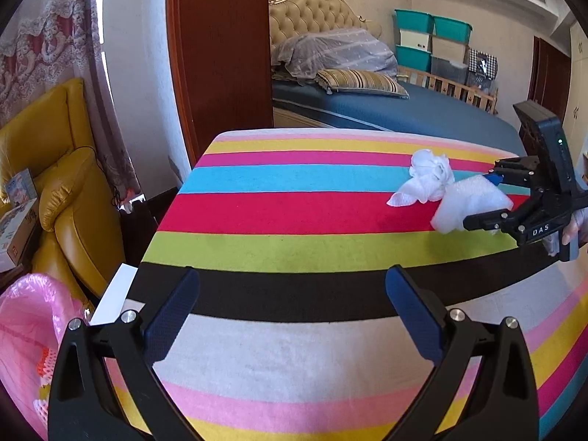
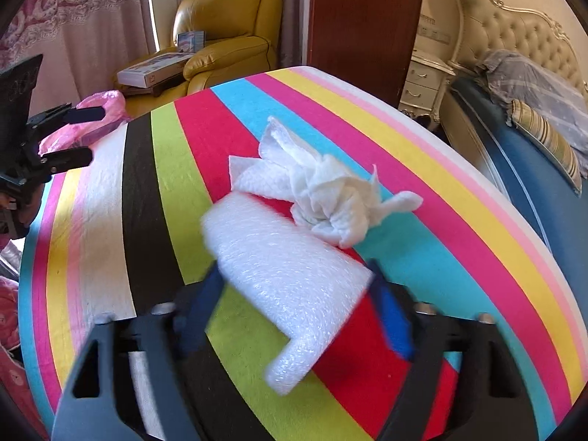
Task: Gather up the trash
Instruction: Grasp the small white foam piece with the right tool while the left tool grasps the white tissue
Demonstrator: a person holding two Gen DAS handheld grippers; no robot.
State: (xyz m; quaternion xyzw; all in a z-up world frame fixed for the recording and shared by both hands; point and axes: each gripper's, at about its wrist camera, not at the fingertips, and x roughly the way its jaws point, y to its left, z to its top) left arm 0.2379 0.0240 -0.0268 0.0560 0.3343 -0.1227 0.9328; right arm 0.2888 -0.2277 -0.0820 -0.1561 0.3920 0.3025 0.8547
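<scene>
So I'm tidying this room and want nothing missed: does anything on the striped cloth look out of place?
Yes. Two bits of white litter lie on the striped cloth: a crumpled tissue and, touching it, a foam sheet that sits between the right gripper's fingers. Nothing looks spilled or damaged.

Yellow leather armchair [image 2: 228, 36] by the lace curtain [image 1: 40, 36], boxes [image 2: 154, 70] stacked beside it, tufted headboard [image 1: 312, 14], striped pillow [image 1: 362, 82], teal storage bins [image 1: 430, 36] behind.
</scene>
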